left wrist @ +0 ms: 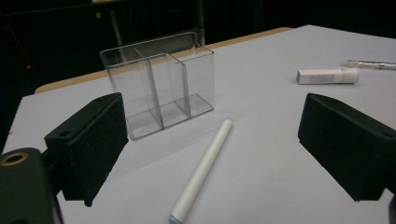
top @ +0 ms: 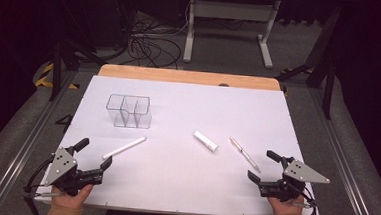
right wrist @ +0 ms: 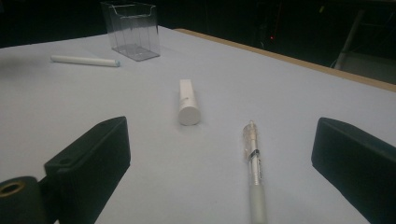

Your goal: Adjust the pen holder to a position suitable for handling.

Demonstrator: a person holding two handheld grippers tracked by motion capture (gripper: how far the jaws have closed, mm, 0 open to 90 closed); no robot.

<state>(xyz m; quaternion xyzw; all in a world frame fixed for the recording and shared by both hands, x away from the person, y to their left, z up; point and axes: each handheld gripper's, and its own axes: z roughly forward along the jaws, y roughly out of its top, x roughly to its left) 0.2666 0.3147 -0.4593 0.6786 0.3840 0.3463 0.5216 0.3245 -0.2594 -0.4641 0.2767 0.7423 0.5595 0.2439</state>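
A broad counter covered in smooth, matte white sheeting takes up the middle of the high view, with a strip of pale wood showing along its far edge. Toward the far left of it stands a clear plastic organizer, boxy and thin-walled, split by upright dividers into three open compartments, all of them bare.

At the near left corner the left gripper, black with a grey three-cornered plate on top, rests low over the sheet with its jaws spread wide and nothing between them. At the near right corner the right gripper sits the same way, jaws spread and holding nothing.

A long, slim white marker, round and smooth, lies flat just ahead of the left gripper, angled toward the organizer. A clear-barrelled pen lies flat just ahead of the right gripper, its tip pointing away from it. Between marker and pen, apart from both, lies a short, stubby white tube with a flat round end.
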